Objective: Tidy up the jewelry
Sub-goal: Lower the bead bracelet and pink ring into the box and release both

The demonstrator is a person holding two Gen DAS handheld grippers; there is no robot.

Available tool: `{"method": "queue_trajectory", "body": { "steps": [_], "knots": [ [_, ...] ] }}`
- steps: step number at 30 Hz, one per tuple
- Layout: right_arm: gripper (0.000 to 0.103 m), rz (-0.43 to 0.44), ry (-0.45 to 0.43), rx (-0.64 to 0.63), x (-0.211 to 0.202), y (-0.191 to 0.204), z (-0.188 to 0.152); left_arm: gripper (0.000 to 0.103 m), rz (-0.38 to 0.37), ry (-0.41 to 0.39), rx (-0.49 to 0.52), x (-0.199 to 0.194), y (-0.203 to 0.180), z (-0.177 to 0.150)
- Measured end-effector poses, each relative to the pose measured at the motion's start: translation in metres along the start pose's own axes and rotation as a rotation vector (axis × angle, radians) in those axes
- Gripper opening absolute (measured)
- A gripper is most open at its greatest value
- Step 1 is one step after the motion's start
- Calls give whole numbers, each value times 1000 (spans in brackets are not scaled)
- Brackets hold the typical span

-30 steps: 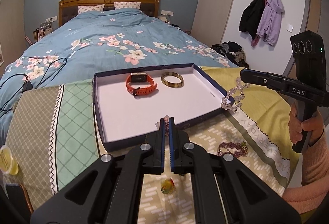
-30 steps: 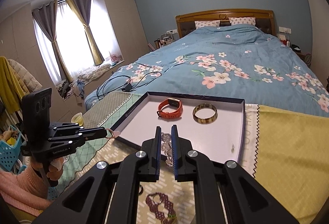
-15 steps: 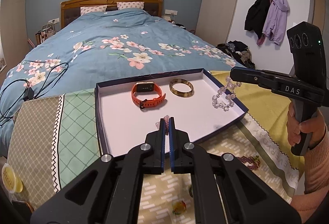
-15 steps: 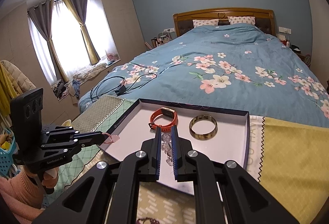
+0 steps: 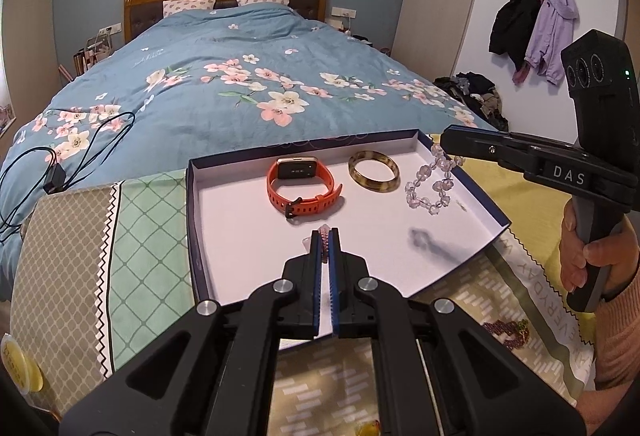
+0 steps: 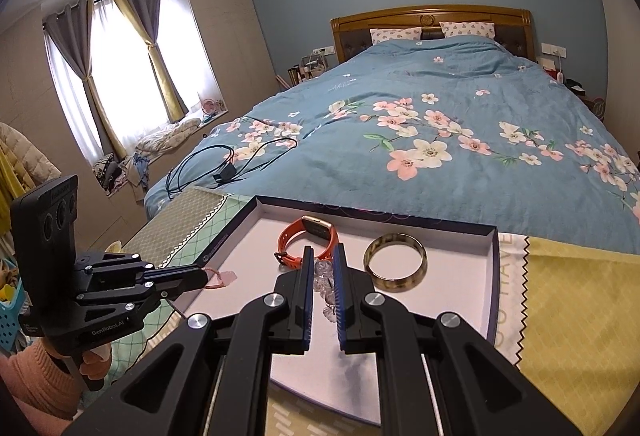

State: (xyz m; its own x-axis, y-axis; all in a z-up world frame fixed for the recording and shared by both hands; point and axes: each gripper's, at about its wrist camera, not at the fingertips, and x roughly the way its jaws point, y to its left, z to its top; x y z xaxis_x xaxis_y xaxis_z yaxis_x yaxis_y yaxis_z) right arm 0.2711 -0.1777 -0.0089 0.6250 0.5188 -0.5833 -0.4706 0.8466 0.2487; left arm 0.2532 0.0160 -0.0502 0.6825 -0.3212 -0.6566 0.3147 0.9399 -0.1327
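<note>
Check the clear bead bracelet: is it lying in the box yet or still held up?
Held up. The clear bead bracelet dangles from the right tool, shut on it, above the box floor, casting a shadow below.

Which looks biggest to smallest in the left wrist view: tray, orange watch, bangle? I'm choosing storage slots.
1. Tray, far the largest.
2. Orange watch.
3. Bangle, somewhat smaller than the watch's loop.
Watch and bangle lie side by side at similar distance, so their ranking seems fair.

Black claws (image 5: 325,236), blue pads, silver screws; "DAS" marking; peach knit sleeve (image 5: 616,336).
</note>
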Motion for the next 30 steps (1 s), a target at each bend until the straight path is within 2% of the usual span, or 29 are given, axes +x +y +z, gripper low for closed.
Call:
{"method": "queue_trajectory", "body": {
  "steps": [21, 30],
  "knots": [
    [8, -5, 43, 31, 31, -13, 2, 4, 37, 55, -7, 38, 5, 13],
    [8, -18, 80, 52, 44, -24, -3, 4, 51, 105, -25, 60, 10, 11]
  ]
}}
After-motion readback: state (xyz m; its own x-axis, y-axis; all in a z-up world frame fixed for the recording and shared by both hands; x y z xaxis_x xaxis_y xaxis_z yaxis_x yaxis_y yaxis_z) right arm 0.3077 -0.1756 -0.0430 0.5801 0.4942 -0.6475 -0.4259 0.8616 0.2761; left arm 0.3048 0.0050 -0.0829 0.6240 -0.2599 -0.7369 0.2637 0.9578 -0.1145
